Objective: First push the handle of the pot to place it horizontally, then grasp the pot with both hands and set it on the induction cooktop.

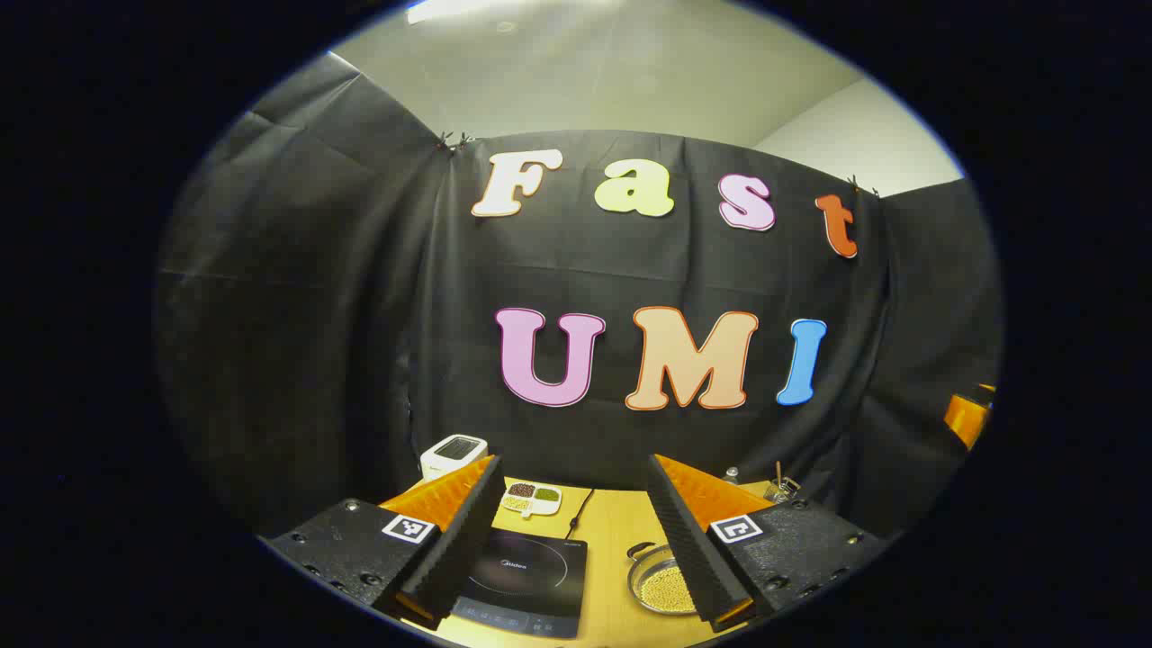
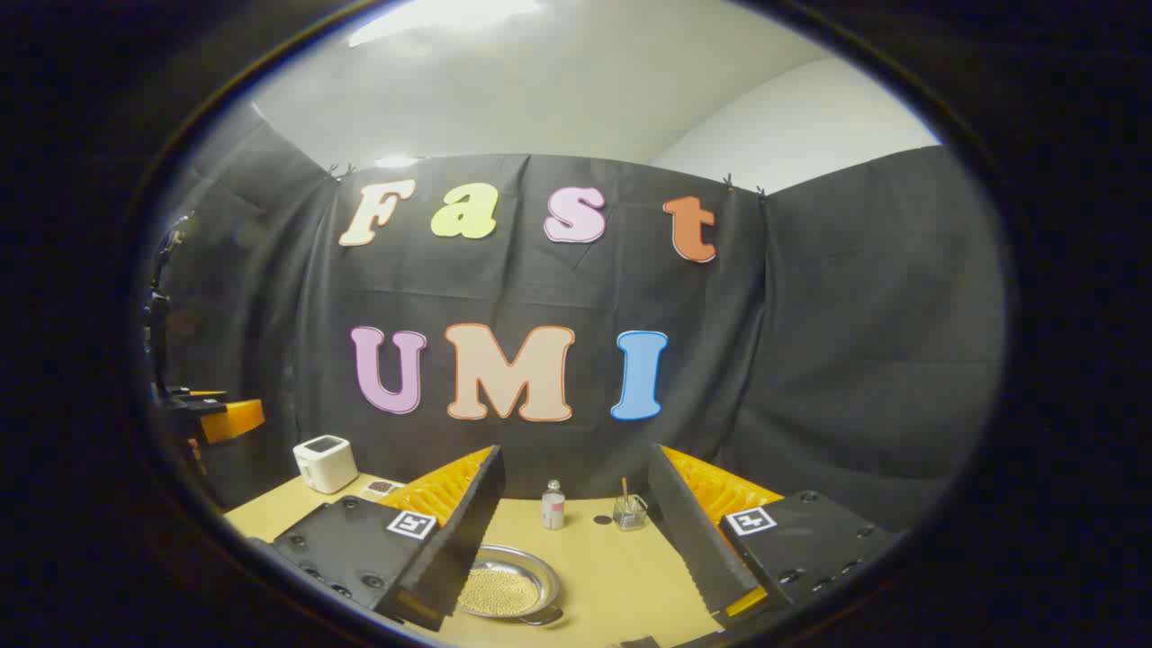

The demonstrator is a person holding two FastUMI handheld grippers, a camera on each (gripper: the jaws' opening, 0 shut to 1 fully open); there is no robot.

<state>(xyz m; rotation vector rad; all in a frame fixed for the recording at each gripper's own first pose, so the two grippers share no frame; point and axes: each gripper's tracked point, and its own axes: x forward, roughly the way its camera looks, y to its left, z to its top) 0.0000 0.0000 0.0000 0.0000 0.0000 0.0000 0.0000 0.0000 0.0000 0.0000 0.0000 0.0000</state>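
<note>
Both grippers poised above the table, pot untouched

Up above the table (image 2: 621, 576), we hold both tools in the air with their fingers spread wide and nothing between them. Through the left gripper (image 1: 567, 549) view we see the induction cooktop (image 1: 526, 580) lying flat toward the near edge, framed between the fingers, with the pot (image 1: 664, 587) just beside it on its right, apart from it. The pot holds small pale grains, and its dark handle (image 1: 639, 547) points toward the far edge. A divided dish (image 1: 533, 498) of beans and a white toaster (image 1: 453, 454) sit near the far edge by the cloth wall, and a black cord (image 1: 576, 513) runs from the cooktop toward the wall.

Through the right gripper (image 2: 576, 549) view we see the pot (image 2: 508, 587) close below, partly behind the left-hand finger, touched by neither finger. A small bottle (image 2: 553, 506) and a glass jar (image 2: 629, 511) with a stick stand near the far edge. The toaster (image 2: 325, 462) occupies the far left corner.
</note>
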